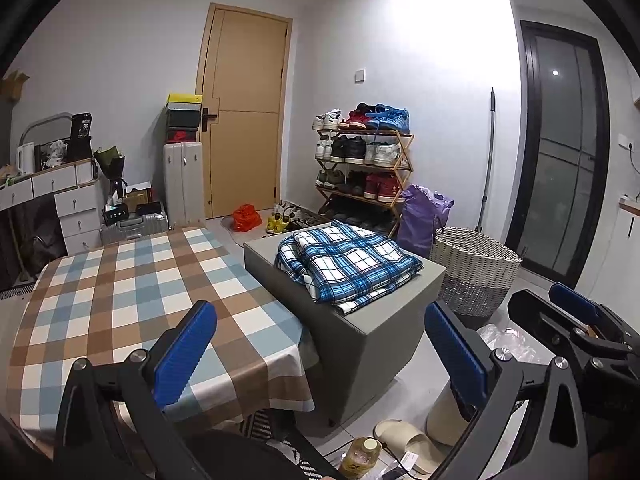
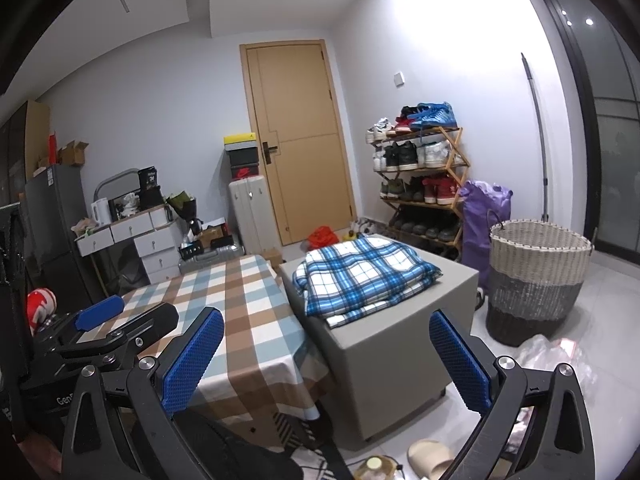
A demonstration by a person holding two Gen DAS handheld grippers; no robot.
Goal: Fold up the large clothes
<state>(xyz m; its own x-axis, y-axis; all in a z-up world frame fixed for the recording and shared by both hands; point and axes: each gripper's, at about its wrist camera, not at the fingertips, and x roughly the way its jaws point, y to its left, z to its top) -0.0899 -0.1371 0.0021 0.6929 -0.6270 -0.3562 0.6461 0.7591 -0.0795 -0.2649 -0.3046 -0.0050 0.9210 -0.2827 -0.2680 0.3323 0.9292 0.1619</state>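
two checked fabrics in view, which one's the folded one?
The blue plaid cloth, folded in layers on the grey box. The brown-and-blue checked tablecloth lies spread flat over the table left of it.

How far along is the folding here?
Done, it seems: a blue plaid cloth lies folded on the grey box. In hand: nothing; the left gripper and right gripper are both open and empty, held back from the checked table, which bears no garment. Left: I cannot tell; whether the basket holds more is hidden.
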